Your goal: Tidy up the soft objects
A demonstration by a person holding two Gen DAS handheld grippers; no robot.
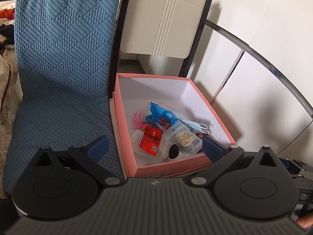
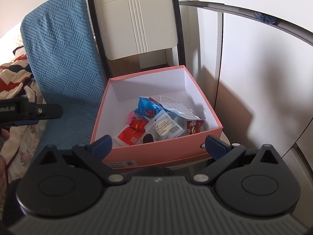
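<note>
An open pink box (image 1: 168,166) (image 2: 156,150) sits on a chair seat. It holds several soft items: a blue packet (image 1: 158,115) (image 2: 145,105), a face mask (image 1: 192,124) (image 2: 176,107), red packets (image 1: 151,139) (image 2: 133,130), a clear pouch with a round pad (image 1: 183,137) (image 2: 164,126) and white tissue (image 1: 137,139). My left gripper (image 1: 154,146) is open and empty, just before the box's near wall. My right gripper (image 2: 159,145) is open and empty at the near wall too. The left gripper also shows in the right wrist view (image 2: 35,111).
A blue textured cushion (image 1: 62,68) (image 2: 64,62) leans to the left of the box. A beige chair back (image 1: 162,19) (image 2: 135,23) rises behind it. White cabinet doors (image 1: 254,78) (image 2: 254,68) stand on the right. Patterned bedding (image 2: 17,90) lies on the left.
</note>
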